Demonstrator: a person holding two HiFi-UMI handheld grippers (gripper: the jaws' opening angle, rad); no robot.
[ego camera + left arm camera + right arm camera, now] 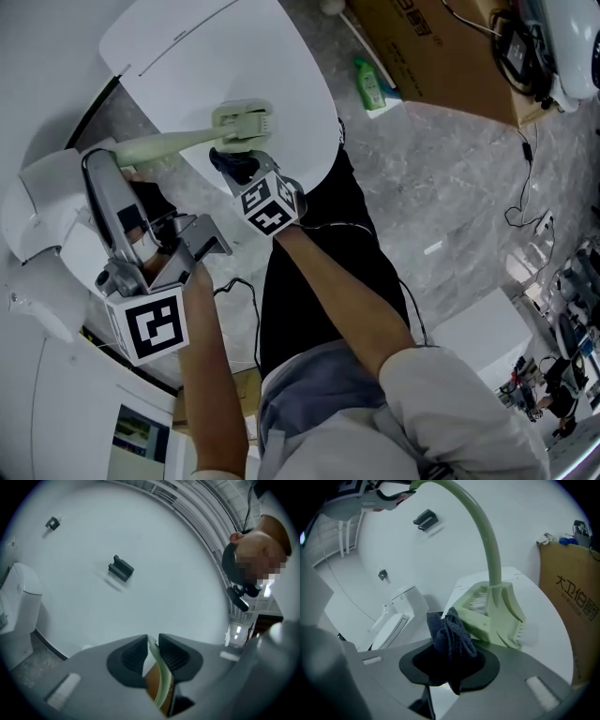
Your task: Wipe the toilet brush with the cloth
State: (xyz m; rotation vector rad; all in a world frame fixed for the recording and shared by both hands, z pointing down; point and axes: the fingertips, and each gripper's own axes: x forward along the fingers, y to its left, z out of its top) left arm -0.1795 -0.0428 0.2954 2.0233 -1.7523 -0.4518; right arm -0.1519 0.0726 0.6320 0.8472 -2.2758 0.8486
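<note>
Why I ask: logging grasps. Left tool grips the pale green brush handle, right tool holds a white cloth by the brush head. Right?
The cloth in the right tool is dark blue, not white; the right gripper view shows it. The rest holds: the left tool grips the pale green brush handle, cloth by the brush head.

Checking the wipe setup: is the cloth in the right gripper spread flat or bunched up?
Bunched up: the cloth sticks out of the right gripper as a crumpled wad, beside the brush head.
</note>
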